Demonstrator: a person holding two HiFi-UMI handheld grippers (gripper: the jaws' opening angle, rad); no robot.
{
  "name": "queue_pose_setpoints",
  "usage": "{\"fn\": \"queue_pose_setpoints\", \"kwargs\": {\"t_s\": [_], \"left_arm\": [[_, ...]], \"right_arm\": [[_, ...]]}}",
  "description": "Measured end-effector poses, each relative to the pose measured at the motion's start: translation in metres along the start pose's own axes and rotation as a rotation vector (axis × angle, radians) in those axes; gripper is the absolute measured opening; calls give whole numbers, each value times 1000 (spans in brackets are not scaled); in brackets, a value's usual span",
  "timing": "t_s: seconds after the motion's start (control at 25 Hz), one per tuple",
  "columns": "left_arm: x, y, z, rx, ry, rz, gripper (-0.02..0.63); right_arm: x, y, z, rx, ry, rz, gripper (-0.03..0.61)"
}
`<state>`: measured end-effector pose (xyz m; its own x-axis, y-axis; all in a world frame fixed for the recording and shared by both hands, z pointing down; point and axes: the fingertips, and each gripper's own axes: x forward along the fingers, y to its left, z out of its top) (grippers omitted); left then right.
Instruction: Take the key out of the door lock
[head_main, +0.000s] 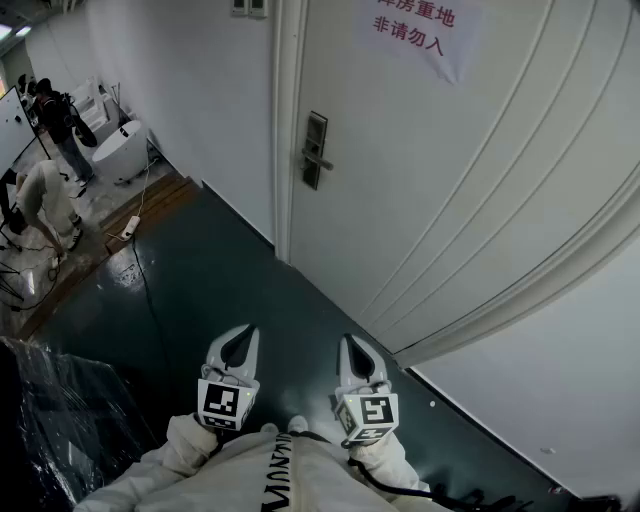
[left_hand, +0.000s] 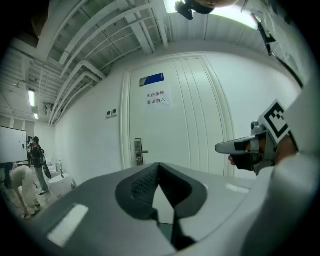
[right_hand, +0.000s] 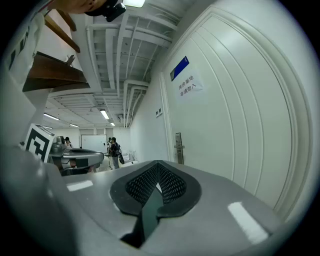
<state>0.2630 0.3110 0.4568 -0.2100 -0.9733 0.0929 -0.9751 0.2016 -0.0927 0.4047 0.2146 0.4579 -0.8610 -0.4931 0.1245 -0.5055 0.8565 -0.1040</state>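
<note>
The white door (head_main: 450, 180) stands closed ahead of me. Its metal lock plate with a lever handle (head_main: 315, 150) is on the door's left edge, also seen small in the left gripper view (left_hand: 138, 151) and the right gripper view (right_hand: 178, 142). A key is too small to make out there. My left gripper (head_main: 243, 332) and right gripper (head_main: 352, 342) are held low and side by side, well short of the door. Both are shut with nothing between the fingertips, in the left gripper view (left_hand: 159, 165) and the right gripper view (right_hand: 159, 163).
A paper sign (head_main: 415, 28) hangs high on the door. Dark floor (head_main: 200, 290) runs up to it. Far left are people, a white tub (head_main: 125, 150) and a cable on the floor. A black wrapped bulk (head_main: 60, 410) sits at my lower left.
</note>
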Motion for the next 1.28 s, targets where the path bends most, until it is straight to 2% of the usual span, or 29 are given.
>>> {"fn": "queue_pose_setpoints", "kwargs": {"t_s": [0.16, 0.48, 0.92, 1.28], "left_arm": [[5, 3, 2, 3, -6, 8, -1], [10, 23, -2, 14, 8, 83, -1], [20, 2, -8, 24, 32, 97, 0], [39, -6, 6, 46, 14, 84, 0]], "right_arm": [[1, -11, 2, 0, -7, -6, -2], [2, -39, 2, 5, 4, -7, 0], [-10, -67, -5, 47, -7, 12, 1], [-13, -81, -1, 67, -25, 12, 0]]}}
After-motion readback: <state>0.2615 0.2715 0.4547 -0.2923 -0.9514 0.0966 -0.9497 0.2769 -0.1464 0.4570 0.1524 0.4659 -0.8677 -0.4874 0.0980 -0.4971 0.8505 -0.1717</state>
